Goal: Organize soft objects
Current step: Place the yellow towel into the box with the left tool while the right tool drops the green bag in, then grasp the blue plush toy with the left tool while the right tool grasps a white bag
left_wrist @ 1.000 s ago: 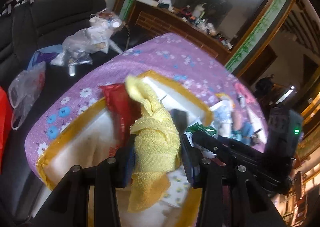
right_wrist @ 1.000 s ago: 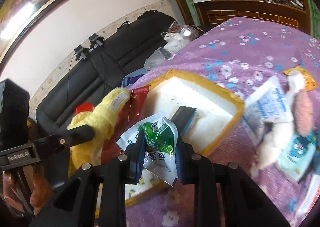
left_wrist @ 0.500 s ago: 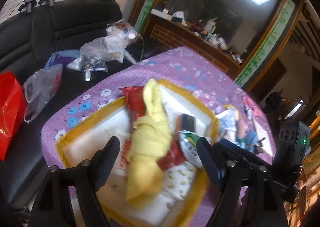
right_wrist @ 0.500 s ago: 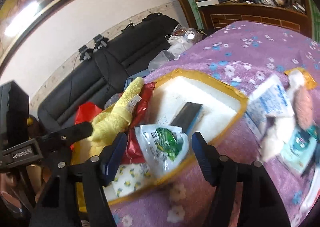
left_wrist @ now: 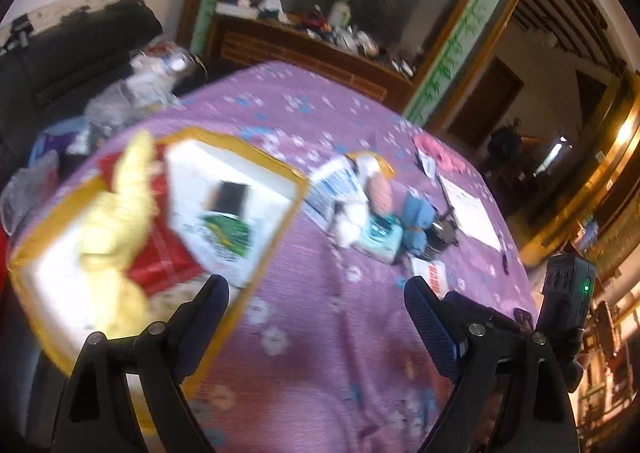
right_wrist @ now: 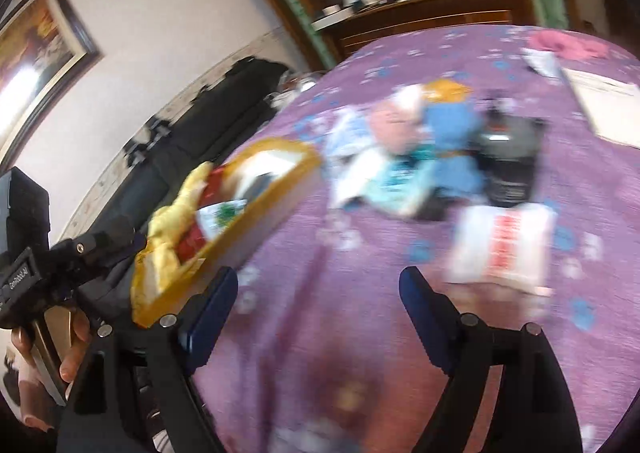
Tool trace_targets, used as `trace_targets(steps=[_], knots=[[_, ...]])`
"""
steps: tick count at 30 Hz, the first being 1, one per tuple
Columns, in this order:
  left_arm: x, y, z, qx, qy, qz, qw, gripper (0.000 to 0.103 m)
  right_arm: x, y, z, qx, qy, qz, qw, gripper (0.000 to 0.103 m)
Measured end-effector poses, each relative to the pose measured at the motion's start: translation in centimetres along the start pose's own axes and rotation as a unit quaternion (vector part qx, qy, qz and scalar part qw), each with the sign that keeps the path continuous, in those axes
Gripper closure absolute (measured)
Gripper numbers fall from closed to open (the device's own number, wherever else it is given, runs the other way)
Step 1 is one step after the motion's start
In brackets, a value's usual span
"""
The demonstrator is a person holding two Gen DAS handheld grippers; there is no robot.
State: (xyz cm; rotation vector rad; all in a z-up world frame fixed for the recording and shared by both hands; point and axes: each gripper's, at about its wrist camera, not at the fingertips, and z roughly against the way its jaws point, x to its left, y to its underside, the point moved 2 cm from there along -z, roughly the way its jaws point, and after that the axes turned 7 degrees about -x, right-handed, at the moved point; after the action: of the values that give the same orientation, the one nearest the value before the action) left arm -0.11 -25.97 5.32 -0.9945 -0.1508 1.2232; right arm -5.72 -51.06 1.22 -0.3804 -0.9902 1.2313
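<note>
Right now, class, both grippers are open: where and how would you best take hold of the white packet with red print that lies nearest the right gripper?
Probably its near edge. The white packet lies flat on the purple cloth, just ahead of the right gripper, so come in low from the near side and close the fingers on that edge.
</note>
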Motion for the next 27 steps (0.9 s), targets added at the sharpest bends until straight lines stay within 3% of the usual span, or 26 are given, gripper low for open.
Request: trace_targets(steps=[2, 7, 11, 15, 18, 20, 23, 25, 27], knots=[[-1.1, -0.2, -1.3, 0.018, 0.017, 0.001, 0.9997, 0.011, -2.2, -0.7, 0.4, -0.006, 0.025, -0.021, 0.999, 0.021], [-3.1, -0.7, -4.1, 0.041, 0.017, -0.002, 0.999, 0.011, -6.7, -2.0, -0.6, 0.006, 0.081, -0.067, 0.994, 0.021], [-5.2, -1.8, -7.3, 0.07, 0.017, -0.02, 0.9972, 0.011, -8.1, -2.8, -2.6, 0.021, 0.118, -0.066, 0.991, 0.021], [-7.6, -2.8, -10.2, 0.081, 0.03, -0.04, 0.9955, 0.011, -7.8, -1.9, -4.5, 0.032, 0.164, -0.013, 0.986, 0.026], [-10.0, -2.9, -12.8, 0.086, 0.044, -0.075, 0.9926, 0.011, -6.9, -1.3, -4.9, 0.035, 0.198, 0.029, 0.979, 0.039], [-11.1, -2.7, -15.1, 0.1, 0.044, -0.094, 0.9895, 0.013, -7.0, -1.1, -4.7, 0.032, 0.204, 0.033, 0.978, 0.058], [-12.3, -2.4, -17.6, 0.125, 0.052, -0.112, 0.9844, 0.032, -6.6, -0.9, -4.7, 0.033, 0.201, 0.048, 0.978, 0.069], [-13.1, -1.8, -18.9, 0.14, 0.056, -0.132, 0.9797, 0.055, -6.3, -0.9, -4.4, 0.025, 0.204, 0.053, 0.977, 0.076], [-13.6, -1.1, -20.2, 0.153, 0.049, -0.154, 0.975, 0.065, -6.5, -1.1, -3.6, 0.011, 0.189, 0.036, 0.981, 0.085]])
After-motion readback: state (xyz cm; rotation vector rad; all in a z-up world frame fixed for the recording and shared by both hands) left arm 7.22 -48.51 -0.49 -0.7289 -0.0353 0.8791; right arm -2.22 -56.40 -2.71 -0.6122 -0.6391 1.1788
